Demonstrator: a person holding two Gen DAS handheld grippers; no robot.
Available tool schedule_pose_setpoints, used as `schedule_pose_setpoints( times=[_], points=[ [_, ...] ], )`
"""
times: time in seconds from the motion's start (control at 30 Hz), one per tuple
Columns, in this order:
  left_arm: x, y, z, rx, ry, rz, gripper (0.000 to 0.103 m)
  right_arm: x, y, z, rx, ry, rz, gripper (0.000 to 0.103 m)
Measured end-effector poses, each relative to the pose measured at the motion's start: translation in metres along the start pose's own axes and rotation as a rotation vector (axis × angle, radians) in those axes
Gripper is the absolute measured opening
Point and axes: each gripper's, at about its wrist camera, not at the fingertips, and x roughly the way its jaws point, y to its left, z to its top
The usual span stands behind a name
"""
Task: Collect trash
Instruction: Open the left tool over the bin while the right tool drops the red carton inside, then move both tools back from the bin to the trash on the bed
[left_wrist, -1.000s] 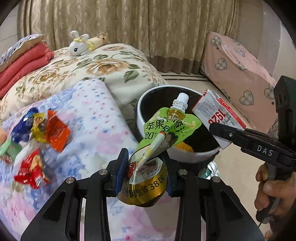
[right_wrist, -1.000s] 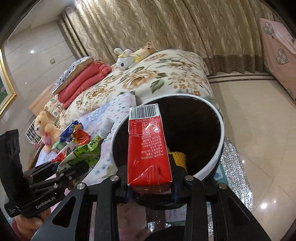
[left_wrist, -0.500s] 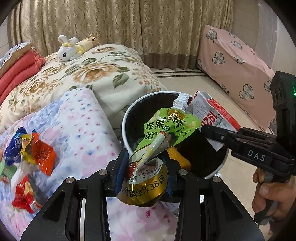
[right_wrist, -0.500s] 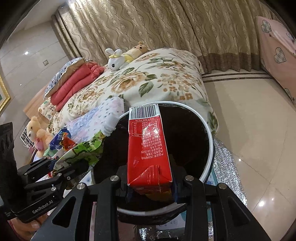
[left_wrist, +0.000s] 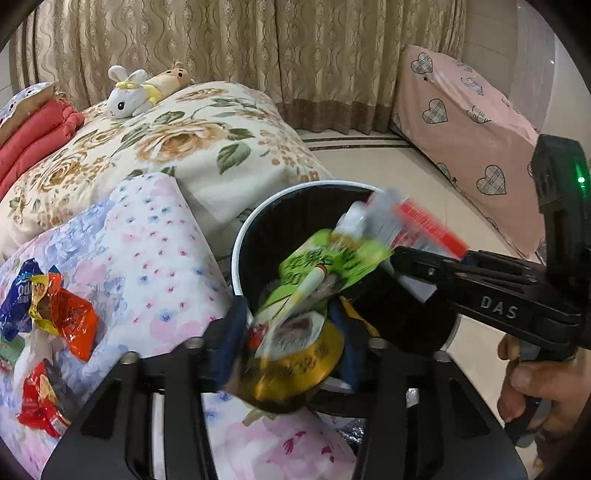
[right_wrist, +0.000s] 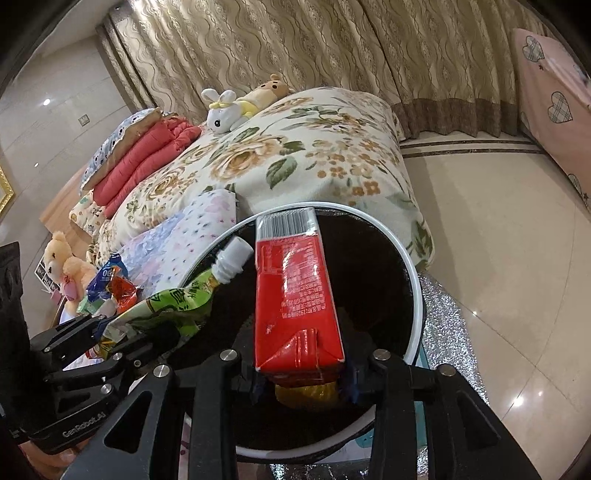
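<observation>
A black bin with a white rim (left_wrist: 243, 236) (right_wrist: 415, 280) stands beside the bed. My left gripper (left_wrist: 291, 343) holds a green spouted pouch (left_wrist: 325, 262) and a gold wrapper (left_wrist: 295, 369) over the bin's near edge; both are motion-blurred and the jaws look parted. The pouch also shows in the right wrist view (right_wrist: 177, 302). My right gripper (right_wrist: 303, 380) grips a red drink carton (right_wrist: 295, 295) over the bin mouth; the carton shows blurred in the left wrist view (left_wrist: 413, 218). Several snack wrappers (left_wrist: 55, 317) lie on the floral blanket.
A flowered quilt (left_wrist: 207, 140) covers the bed, with plush toys (left_wrist: 144, 88) and folded red bedding (left_wrist: 33, 136). A pink heart-print cover (left_wrist: 465, 133) lies right across a tiled floor. Silver foil (right_wrist: 447, 332) lies under the bin.
Both grippers moved further over the bin. The left jaws have widened and the pouch and gold wrapper blur as they slip downward. The carton tilts slightly between the right jaws.
</observation>
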Motion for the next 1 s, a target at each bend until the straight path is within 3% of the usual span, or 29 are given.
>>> schedule_pose_setpoints(
  times=[0.03,0.1,0.27,0.37,0.73,1.0],
  points=[
    [-0.003,0.0,-0.001,-0.002,-0.01,0.003,0.069,-0.001,0.0,0.0,0.003,-0.003,0.0,0.039],
    [-0.009,0.003,-0.003,-0.014,-0.033,0.016,0.077,-0.002,0.0,0.0,0.006,-0.013,-0.003,0.047],
    [-0.023,0.016,-0.015,-0.069,-0.055,0.002,0.077,-0.012,0.005,-0.003,0.02,-0.045,0.011,0.059],
    [-0.032,0.029,-0.026,-0.118,-0.068,0.001,0.078,-0.018,0.013,-0.007,0.023,-0.067,0.026,0.073],
    [-0.061,0.084,-0.081,-0.267,-0.08,0.068,0.078,-0.02,0.062,-0.025,-0.017,-0.066,0.098,0.081],
    [-0.084,0.127,-0.121,-0.351,-0.081,0.133,0.078,-0.014,0.109,-0.041,-0.077,-0.032,0.161,0.082]
  ],
)
